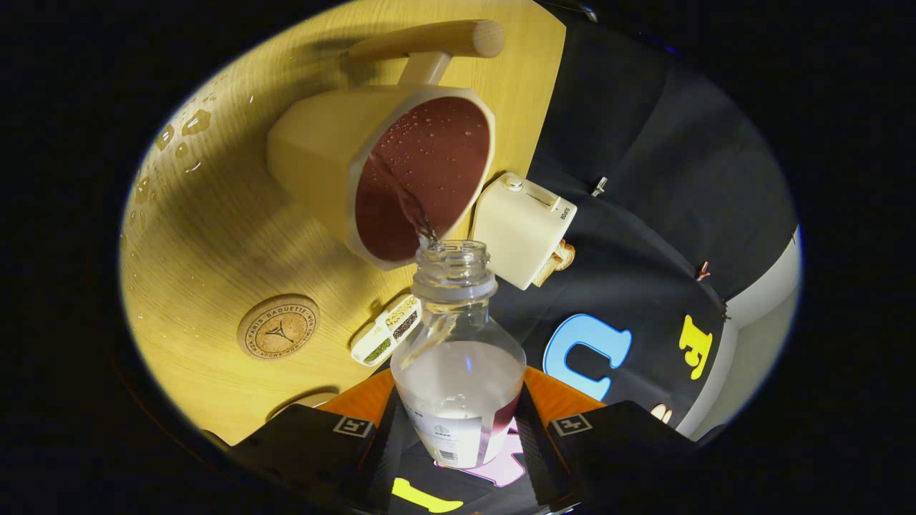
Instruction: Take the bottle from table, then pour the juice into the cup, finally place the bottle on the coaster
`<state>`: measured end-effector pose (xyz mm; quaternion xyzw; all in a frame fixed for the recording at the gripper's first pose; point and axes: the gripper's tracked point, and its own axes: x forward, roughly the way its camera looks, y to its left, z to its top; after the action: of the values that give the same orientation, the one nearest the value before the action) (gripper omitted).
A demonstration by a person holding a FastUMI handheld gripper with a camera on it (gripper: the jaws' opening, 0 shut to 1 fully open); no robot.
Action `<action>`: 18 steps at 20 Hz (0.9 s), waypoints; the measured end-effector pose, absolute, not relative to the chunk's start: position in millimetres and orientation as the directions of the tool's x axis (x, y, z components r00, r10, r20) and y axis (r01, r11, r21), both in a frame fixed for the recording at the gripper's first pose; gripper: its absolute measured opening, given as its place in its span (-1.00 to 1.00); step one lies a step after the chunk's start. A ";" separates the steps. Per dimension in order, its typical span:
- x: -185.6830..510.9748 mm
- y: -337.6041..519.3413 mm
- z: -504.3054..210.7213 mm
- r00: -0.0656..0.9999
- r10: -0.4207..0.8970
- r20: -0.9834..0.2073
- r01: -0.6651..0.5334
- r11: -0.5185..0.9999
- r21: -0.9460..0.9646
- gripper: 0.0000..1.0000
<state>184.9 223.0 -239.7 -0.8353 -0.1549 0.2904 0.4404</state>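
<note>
Water drops [187, 129] bead the wooden bench [215, 236] far left of the cup [390, 168]. The round coaster [278, 327] lies left of and below the cup. The cream cup holds dark red juice [429, 172]. The claw [458, 429] is clenched on the clear bottle [458, 357], whose mouth touches the cup's rim, pouring. A small toaster [522, 229] sits right of the cup.

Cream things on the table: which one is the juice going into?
The big cup, the one with a wooden handle; liquid streams into it from the bottle clamped in the hand-held gripper. The toaster stands beside it.
</note>
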 end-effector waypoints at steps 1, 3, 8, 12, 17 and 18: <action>183.5 223.1 -239.5 0.780 0.519 -0.350 0.013 -0.573 -0.820 0.49; 182.9 225.4 -237.1 0.773 0.530 -0.349 0.031 -0.582 -0.813 0.49; 180.7 232.4 -229.5 0.763 0.549 -0.343 0.072 -0.598 -0.798 0.48; 182.0 239.9 -221.0 0.754 0.563 -0.337 0.107 -0.612 -0.784 0.48; 177.7 246.3 -218.1 0.741 0.577 -0.344 0.133 -0.628 -0.767 0.48; 176.7 247.9 -217.1 0.737 0.581 -0.346 0.142 -0.633 -0.761 0.48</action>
<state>176.7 247.9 -217.1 -0.8540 -0.2117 0.2948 0.3727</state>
